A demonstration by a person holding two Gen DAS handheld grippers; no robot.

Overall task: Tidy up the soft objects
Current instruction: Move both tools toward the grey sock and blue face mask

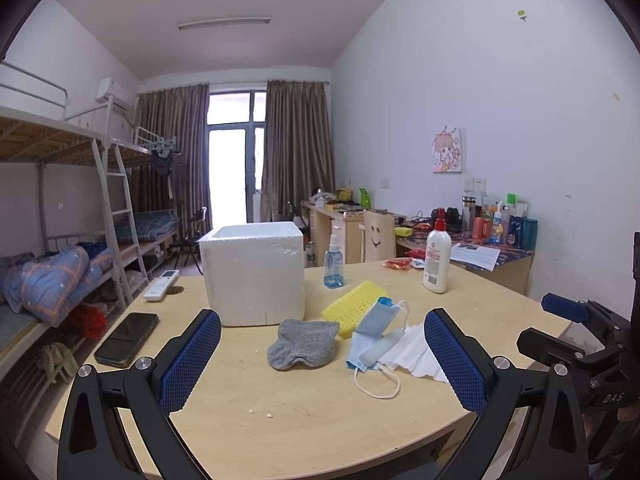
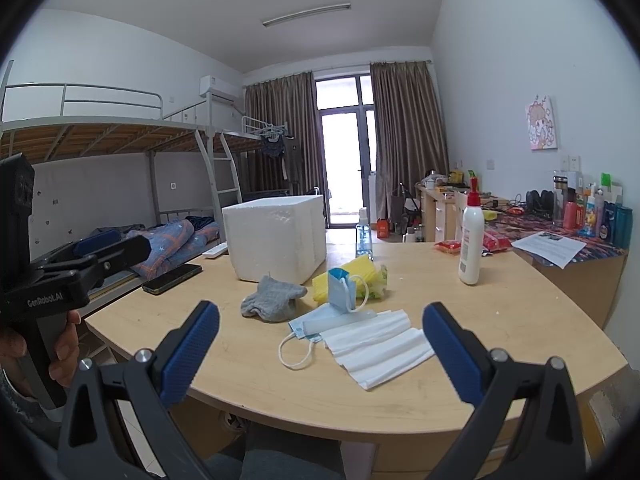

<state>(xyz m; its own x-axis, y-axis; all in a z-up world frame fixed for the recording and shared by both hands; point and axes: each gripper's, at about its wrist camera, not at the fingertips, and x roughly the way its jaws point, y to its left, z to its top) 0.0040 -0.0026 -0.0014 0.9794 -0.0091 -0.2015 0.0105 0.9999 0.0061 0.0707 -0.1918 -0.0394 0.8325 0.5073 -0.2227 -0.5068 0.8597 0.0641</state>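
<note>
White tissue, blue mask, grey sock, foam box

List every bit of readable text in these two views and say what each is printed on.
"GenRobot.AI": on the left gripper body, seen from the right wrist view.
"DAS": on the right gripper body, seen from the left wrist view.
White lotion bottle label, printed sheet and the far desk's bottles: too small or blurred to read.

Soft, even daylight from overexposed balcony door; ceiling lamp off. Faint shadows on worktop. Strong fisheye bending, dark corners. Focus sharp.
</note>
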